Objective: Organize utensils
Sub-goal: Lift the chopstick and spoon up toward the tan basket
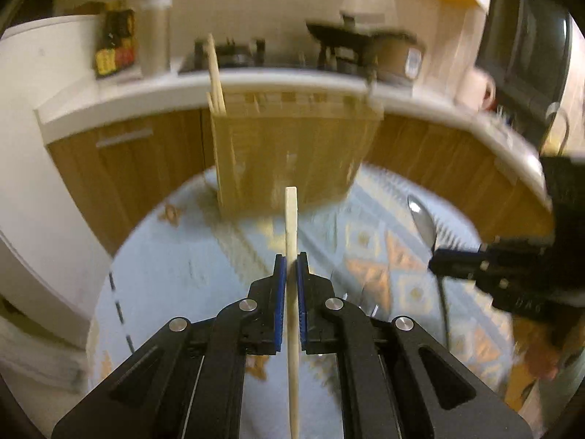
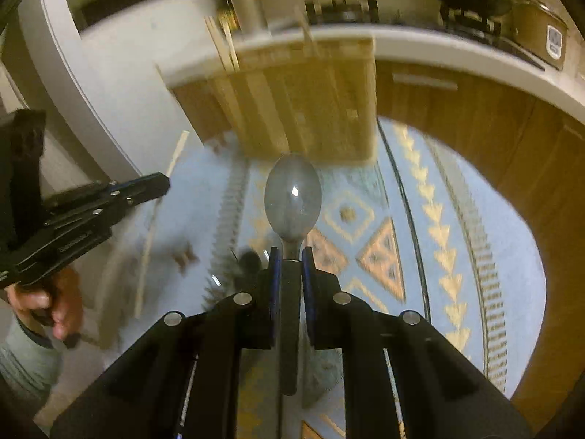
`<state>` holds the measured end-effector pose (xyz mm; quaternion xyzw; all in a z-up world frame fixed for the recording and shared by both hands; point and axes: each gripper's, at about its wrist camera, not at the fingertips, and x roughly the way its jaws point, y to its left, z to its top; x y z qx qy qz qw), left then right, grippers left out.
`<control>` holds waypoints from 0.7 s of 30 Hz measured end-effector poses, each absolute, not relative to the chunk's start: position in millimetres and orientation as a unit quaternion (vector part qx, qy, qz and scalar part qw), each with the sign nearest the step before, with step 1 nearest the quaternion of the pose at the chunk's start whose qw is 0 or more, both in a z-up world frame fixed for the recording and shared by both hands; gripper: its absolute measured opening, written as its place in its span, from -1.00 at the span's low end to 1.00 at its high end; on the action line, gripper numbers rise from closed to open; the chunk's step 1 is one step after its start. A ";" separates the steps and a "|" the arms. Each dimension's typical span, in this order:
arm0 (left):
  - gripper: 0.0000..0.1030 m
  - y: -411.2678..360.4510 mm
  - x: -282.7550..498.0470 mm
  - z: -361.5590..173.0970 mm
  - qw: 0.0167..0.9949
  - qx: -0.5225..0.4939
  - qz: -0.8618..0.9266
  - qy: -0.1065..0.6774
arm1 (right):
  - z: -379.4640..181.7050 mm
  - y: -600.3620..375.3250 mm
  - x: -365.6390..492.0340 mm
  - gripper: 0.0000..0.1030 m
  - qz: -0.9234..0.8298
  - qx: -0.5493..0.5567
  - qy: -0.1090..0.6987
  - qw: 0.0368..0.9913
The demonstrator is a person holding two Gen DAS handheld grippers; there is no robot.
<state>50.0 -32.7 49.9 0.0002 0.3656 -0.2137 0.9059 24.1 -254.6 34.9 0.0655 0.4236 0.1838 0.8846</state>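
Note:
My left gripper is shut on a pale wooden chopstick that points up and forward. A wooden utensil holder stands ahead of it on the glass table, with chopsticks upright in its left compartment. My right gripper is shut on a metal spoon, bowl forward, short of the same holder. The right gripper and its spoon show at the right of the left wrist view. The left gripper and its chopstick show at the left of the right wrist view.
A glass table lies over a blue patterned rug. Wooden cabinets with a white counter stand behind, carrying a stove with pots. A white appliance is at left.

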 end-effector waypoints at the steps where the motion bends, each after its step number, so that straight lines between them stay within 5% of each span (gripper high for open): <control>1: -0.92 -32.4 54.7 60.2 0.911 -0.018 -0.219 0.348 | 44.3 -256.7 25.0 -0.81 0.189 0.073 0.409 0.890; 15: -0.92 -28.6 125.3 171.0 0.959 -0.121 -0.218 0.137 | 170.1 -256.7 87.0 -0.81 0.128 0.057 0.168 0.976; 21: -0.92 -39.4 141.7 183.7 0.978 -0.098 -0.177 0.057 | 174.1 -267.4 126.4 -0.81 0.108 0.068 0.117 0.985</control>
